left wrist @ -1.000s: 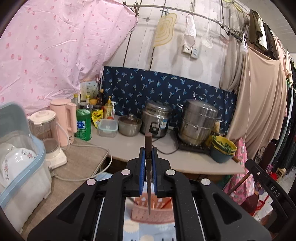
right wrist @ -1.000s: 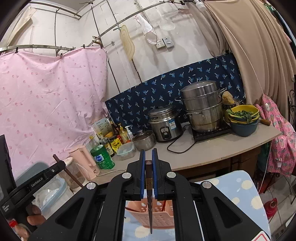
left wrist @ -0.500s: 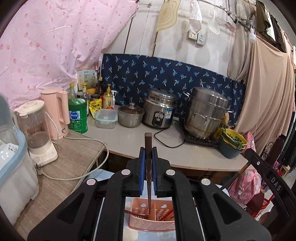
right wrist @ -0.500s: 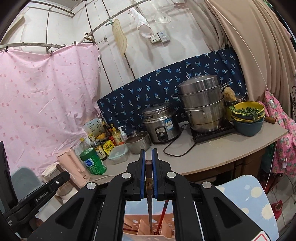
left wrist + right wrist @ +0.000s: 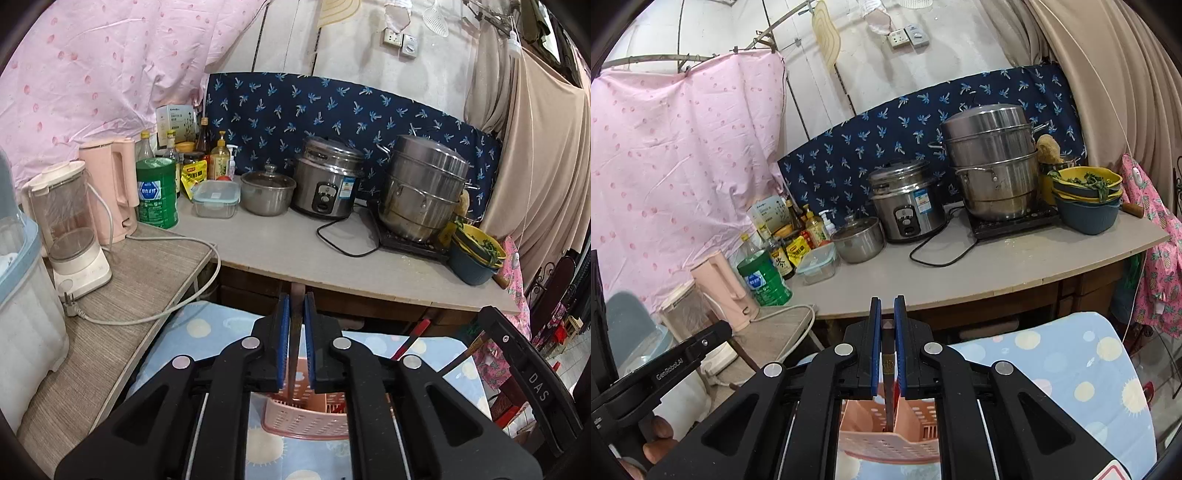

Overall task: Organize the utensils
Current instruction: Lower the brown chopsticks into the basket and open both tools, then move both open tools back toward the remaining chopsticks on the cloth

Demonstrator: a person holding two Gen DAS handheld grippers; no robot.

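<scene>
In the left wrist view my left gripper (image 5: 296, 306) is shut on a dark brown chopstick (image 5: 295, 354) held upright. Its lower end reaches down into the pink perforated utensil basket (image 5: 306, 421). A red chopstick (image 5: 410, 339) leans out of that basket on the right. In the right wrist view my right gripper (image 5: 887, 310) is shut on another dark chopstick (image 5: 888, 373), whose tip dips into a compartment of the same pink basket (image 5: 886, 445). The basket stands on a blue dotted cloth (image 5: 1071, 354). Each gripper's black body shows at the edge of the other's view.
Behind the cloth runs a grey counter (image 5: 295, 247) with a rice cooker (image 5: 327, 177), a steamer pot (image 5: 424, 188), a small lidded pot (image 5: 267, 188), bottles and a green can (image 5: 156, 192). A blender (image 5: 70, 225) and pink kettle (image 5: 110, 184) stand left. A hand (image 5: 657, 439) holds the left gripper.
Both grippers have come down towards the pink basket with their chopsticks still gripped. The chopstick tips now reach into the basket, and the counter has risen in both views.
</scene>
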